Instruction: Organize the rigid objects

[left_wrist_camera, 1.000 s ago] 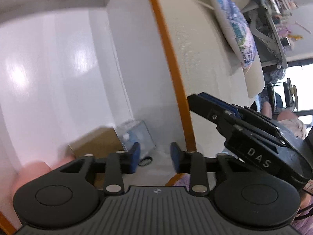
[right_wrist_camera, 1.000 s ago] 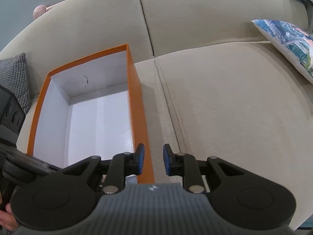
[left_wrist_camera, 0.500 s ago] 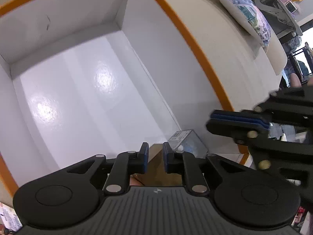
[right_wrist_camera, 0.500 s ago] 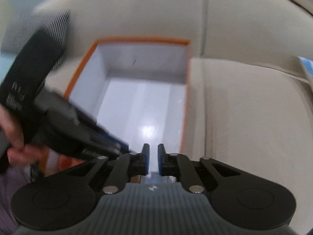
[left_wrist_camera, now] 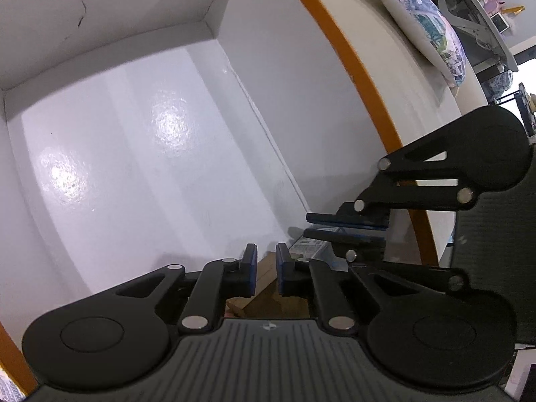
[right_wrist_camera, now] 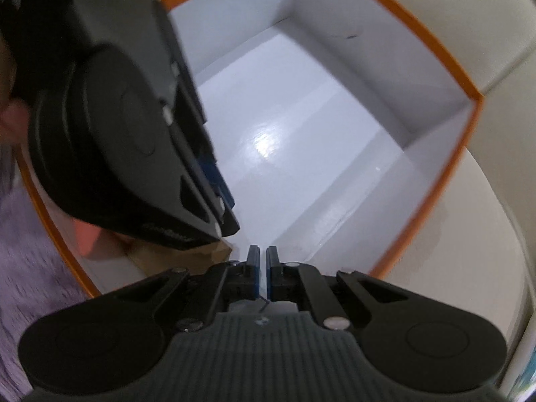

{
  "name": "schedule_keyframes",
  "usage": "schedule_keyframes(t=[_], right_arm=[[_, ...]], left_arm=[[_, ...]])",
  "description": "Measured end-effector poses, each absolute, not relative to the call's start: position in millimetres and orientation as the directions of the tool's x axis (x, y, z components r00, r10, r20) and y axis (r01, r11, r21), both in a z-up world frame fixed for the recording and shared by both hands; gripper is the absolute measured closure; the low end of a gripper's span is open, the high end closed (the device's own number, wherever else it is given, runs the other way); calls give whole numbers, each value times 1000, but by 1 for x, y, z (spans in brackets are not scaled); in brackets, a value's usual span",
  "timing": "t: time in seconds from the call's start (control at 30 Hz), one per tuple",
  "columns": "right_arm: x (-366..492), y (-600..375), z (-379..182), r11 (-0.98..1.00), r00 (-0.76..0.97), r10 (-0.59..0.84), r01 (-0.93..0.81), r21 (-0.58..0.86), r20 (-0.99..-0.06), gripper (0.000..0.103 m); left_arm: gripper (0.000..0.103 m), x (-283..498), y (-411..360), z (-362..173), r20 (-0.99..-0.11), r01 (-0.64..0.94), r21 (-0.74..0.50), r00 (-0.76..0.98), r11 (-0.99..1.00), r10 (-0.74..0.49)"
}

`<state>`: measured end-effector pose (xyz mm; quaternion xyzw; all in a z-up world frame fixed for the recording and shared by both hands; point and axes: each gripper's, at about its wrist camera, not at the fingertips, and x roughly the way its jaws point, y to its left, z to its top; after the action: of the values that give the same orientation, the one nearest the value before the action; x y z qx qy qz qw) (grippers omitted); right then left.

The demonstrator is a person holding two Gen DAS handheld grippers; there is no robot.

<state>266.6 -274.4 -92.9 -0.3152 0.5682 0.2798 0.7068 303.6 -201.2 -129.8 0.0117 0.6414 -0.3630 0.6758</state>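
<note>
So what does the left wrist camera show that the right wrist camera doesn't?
Only the left wrist view shows the patterned cushion on the sofa, a cluttered desk beyond it, and a small clear packet in the box corner beside the brown item. Only the right wrist view shows a pink thing against the box wall and purple fabric outside it. Both show the orange box with its white inside, the brown cardboard item, the cream sofa, and both grippers, left gripper and right gripper, fingers nearly together.

Both grippers now down inside the orange box, left gripper and right gripper narrowed shut.
</note>
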Motion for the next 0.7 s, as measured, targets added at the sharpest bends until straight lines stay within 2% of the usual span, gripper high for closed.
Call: schedule_keyframes(t=[0.2, 0.4, 0.7], right_arm=[[264, -270, -109, 570, 132, -9, -814, -114, -991, 101], [270, -270, -112, 581, 122, 1, -808, -98, -993, 102], [263, -287, -65, 719, 247, 77, -685, -118, -966, 101]], left_arm=[[93, 305, -201, -133, -869, 500, -467, -106, 730, -483], [93, 304, -197, -136, -877, 479, -453, -90, 751, -472], [93, 289, -162, -81, -819, 505, -453, 89, 735, -566]])
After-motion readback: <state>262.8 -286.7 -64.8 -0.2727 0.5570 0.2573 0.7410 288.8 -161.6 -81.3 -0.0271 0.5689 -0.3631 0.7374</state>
